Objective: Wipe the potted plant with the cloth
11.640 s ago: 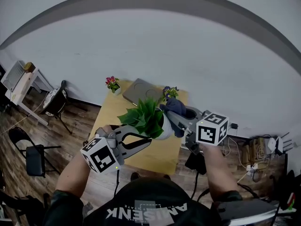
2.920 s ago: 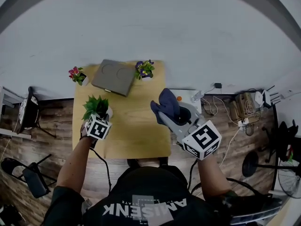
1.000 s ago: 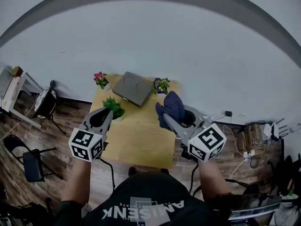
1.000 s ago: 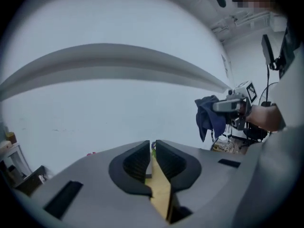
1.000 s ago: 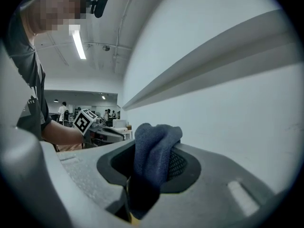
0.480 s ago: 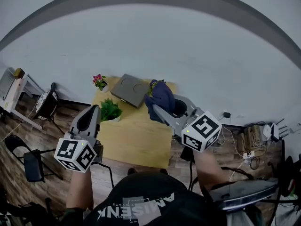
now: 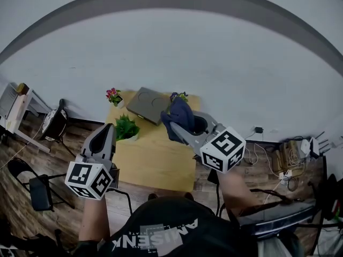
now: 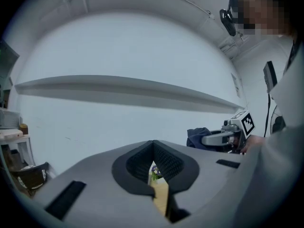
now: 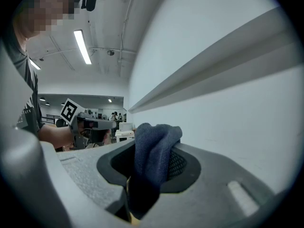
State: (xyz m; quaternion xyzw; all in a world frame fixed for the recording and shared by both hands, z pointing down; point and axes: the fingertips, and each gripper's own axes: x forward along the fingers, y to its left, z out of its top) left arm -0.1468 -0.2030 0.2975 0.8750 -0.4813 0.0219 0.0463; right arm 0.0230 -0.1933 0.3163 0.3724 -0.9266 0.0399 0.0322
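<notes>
The potted plant (image 7: pixel 126 127) stands upright at the left edge of the tabletop (image 7: pixel 155 162), with neither gripper touching it. The left gripper (image 8: pixel 153 145) is clenched, pad against pad, with nothing between them. It is held level in the air, and in the head view its tips show just left of the plant's leaves. The right gripper (image 9: pixel 156 151) grasps the dark blue cloth (image 7: pixel 178 115). The cloth is bunched between the pads, with a fold standing above them and the rest hanging below. This gripper is also level, over the right part of the tabletop, well apart from the plant.

A flat grey board (image 7: pixel 146 104) lies along the back edge of the tabletop. A small pot of pink flowers (image 7: pixel 113 96) is at the back left corner. A pot of purple flowers (image 7: pixel 183 96) is near the back right corner, partly behind the cloth in the head view. The rest of the tabletop is bare wood.
</notes>
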